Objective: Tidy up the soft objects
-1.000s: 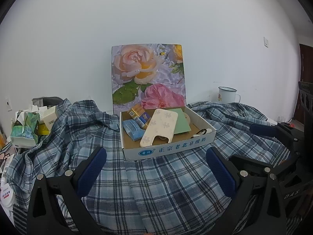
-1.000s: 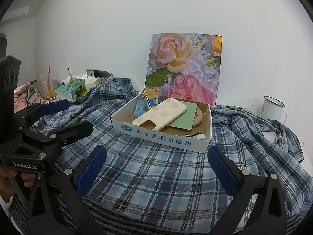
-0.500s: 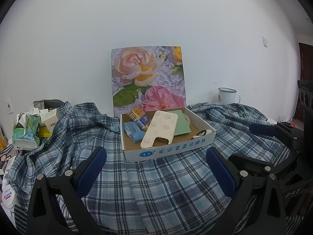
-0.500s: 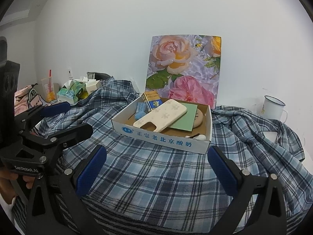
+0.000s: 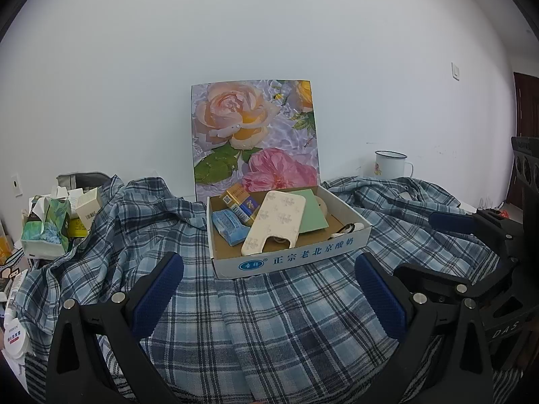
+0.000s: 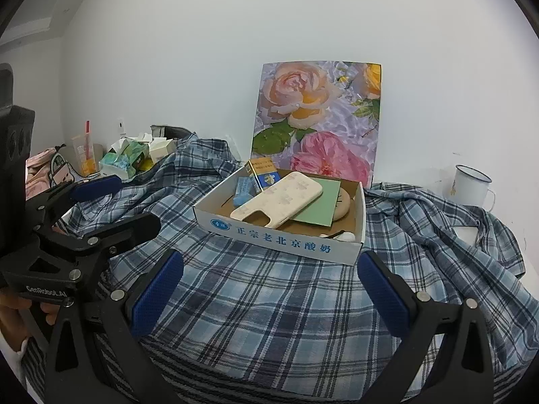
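Plaid shirt (image 5: 269, 320) lay spread flat right under both tools, cardboard box (image 5: 286, 256) sitting on it just ahead. Left gripper (image 5: 269, 289) and right gripper (image 6: 269, 289) both wide apart, holding nothing. Shirt looked soft, light, floppy; box weight probably pins it. Best pinch loose edge or fold.

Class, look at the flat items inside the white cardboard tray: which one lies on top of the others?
The cream phone case with the cut-out camera hole. It rests tilted across the green card and the blue packets, nothing covering it.
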`<move>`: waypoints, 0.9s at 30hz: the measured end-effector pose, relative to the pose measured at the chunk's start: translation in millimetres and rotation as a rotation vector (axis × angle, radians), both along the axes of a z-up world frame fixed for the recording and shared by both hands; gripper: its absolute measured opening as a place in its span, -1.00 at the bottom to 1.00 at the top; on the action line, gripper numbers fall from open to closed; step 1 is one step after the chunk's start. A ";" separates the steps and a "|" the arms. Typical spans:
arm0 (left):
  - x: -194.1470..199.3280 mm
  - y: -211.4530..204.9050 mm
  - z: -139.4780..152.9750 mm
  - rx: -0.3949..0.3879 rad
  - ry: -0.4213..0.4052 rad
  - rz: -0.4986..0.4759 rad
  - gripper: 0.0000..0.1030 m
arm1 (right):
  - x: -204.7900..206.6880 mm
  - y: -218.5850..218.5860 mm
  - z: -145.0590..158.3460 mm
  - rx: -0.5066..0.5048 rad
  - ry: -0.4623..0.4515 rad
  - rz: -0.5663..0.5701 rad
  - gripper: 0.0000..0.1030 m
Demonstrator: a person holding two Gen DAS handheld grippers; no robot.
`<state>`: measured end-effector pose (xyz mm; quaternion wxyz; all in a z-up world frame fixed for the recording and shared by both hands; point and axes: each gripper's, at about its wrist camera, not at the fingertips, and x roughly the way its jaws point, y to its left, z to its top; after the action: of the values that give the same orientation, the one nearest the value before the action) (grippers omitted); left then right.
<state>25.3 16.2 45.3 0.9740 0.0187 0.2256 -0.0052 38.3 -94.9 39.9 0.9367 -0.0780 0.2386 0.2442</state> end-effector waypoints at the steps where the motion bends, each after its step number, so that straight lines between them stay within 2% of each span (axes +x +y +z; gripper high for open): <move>1: -0.2 0.0 0.0 -0.001 0.000 0.000 1.00 | 0.3 -0.1 -0.1 0.001 0.002 0.000 1.00; 27: 0.4 0.1 -0.9 0.002 0.000 0.002 1.00 | 1.6 0.8 -2.9 0.005 0.021 -0.003 1.00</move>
<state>25.7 16.3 44.4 0.9740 0.0196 0.2257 -0.0041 39.9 -94.1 37.0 0.9347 -0.0728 0.2481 0.2441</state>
